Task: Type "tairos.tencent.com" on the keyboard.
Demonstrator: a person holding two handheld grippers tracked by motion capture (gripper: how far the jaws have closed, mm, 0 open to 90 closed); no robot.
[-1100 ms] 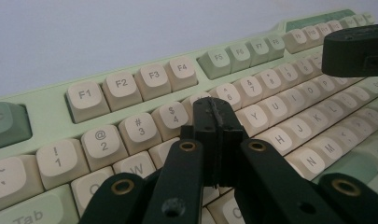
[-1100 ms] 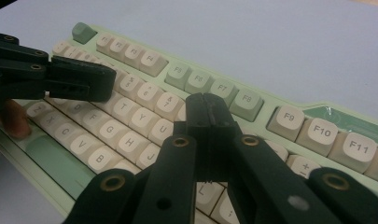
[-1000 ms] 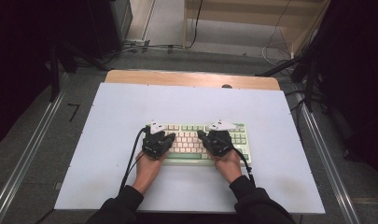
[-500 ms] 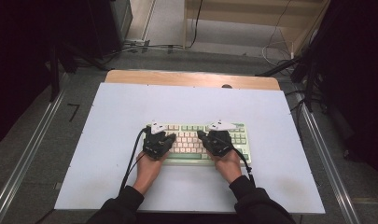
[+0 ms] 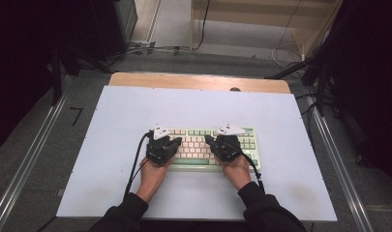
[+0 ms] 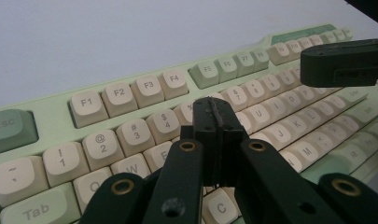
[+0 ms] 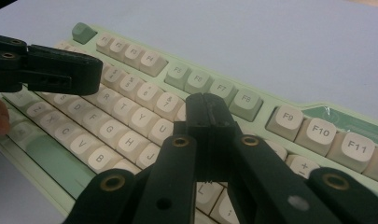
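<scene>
Left gripper (image 6: 213,122): jaws pressed together, nothing between them, tips poised over the keyboard (image 6: 130,116) around the number row and the letters beneath (contact with the keys cannot be told). Right gripper (image 7: 209,116): jaws likewise closed and empty, above the keys right of centre. In the high view the keyboard lies at lower centre of the white table (image 5: 111,125), one gripper over each half.
</scene>
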